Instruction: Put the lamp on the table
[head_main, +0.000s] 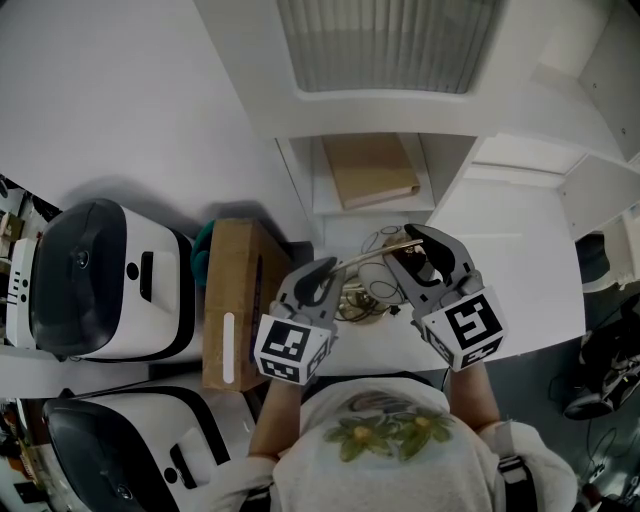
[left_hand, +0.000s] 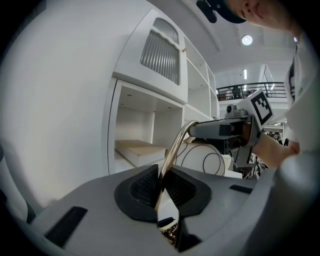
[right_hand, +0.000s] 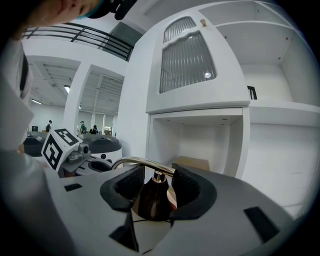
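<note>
The lamp has a curved brass arm (head_main: 372, 254) and a dark, bell-shaped shade (right_hand: 152, 199). Its brass foot (head_main: 355, 300) and thin black cord (head_main: 385, 272) are low over the white table (head_main: 520, 260). My left gripper (head_main: 322, 283) is shut on the brass arm (left_hand: 172, 150), which rises out from between its pads. My right gripper (head_main: 420, 250) holds the shade from both sides, the arm (right_hand: 135, 161) bending away above the jaws toward the left. In the left gripper view my right gripper (left_hand: 235, 130) appears at the arm's far end.
A brown cardboard box (head_main: 235, 300) stands left of the grippers, beside two white and black machines (head_main: 100, 280). Ahead is a white cabinet with a ribbed door (head_main: 385, 45) and an open niche holding a tan board (head_main: 370, 170). A white shelf unit (head_main: 600, 190) stands at the right.
</note>
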